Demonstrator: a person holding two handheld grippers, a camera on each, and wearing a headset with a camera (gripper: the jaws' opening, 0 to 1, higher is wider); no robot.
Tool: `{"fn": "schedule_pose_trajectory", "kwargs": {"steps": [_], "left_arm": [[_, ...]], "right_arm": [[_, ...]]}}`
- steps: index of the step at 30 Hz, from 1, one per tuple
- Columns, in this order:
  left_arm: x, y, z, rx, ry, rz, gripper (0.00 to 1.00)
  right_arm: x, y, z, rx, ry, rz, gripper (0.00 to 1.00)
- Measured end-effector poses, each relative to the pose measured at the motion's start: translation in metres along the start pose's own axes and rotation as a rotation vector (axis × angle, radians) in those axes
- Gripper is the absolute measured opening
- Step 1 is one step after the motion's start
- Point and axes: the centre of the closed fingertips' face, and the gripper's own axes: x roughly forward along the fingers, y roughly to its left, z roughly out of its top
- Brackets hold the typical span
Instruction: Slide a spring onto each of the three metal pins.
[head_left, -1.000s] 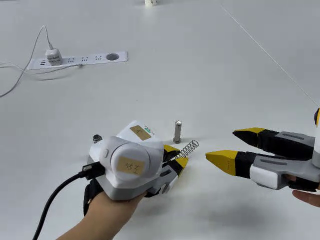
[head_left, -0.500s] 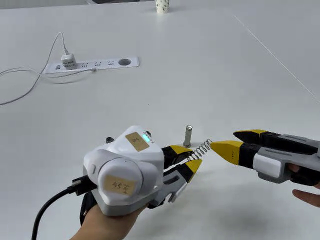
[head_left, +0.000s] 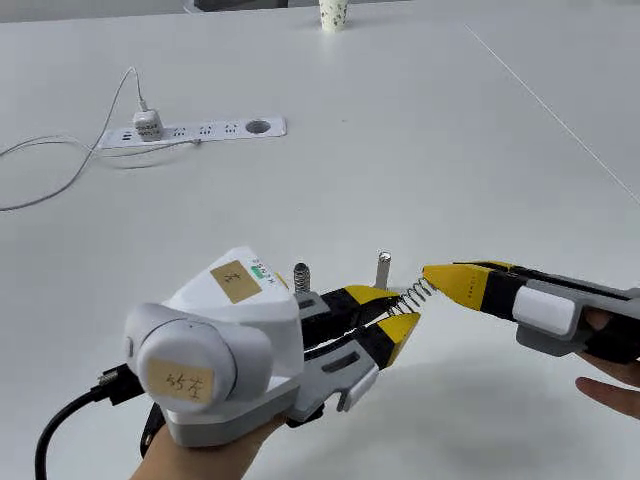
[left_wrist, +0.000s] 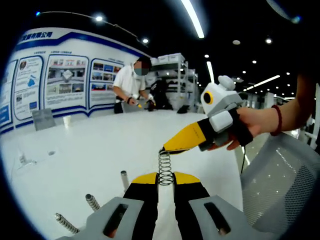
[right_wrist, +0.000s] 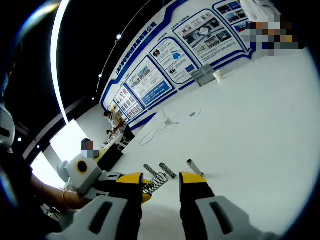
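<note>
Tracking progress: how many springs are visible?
3: one spring held by the left gripper; one on the middle pin; one on the end pin. Third pin bare.

Head view looks down, close over the tabletop (head_left: 400, 130); gripper views face each other, sharing the spring (left_wrist: 165, 167)

Left tongs (head_left: 405, 306), right tongs (head_left: 440, 271) yellow-tipped; spring (head_left: 416, 292) silver; table (head_left: 400, 150) white.
</note>
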Motion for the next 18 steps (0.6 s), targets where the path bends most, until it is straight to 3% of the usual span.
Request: {"fn": "schedule_pose_trajectory", "kwargs": {"steps": [6, 11, 18], "left_arm": [[-0.003, -0.003, 0.008, 0.001, -0.027, -0.004, 0.10], [-0.007, -0.004, 0.013, -0.002, -0.045, 0.002, 0.10], [-0.011, -0.005, 0.018, -0.003, -0.061, 0.008, 0.10]], "right_arm": [[0.002, 0.013, 0.002, 0.085, -0.017, 0.073, 0.23], [0.002, 0.016, 0.002, 0.099, -0.017, 0.089, 0.18], [0.003, 0.022, 0.005, 0.174, -0.033, 0.131, 0.14]]}}
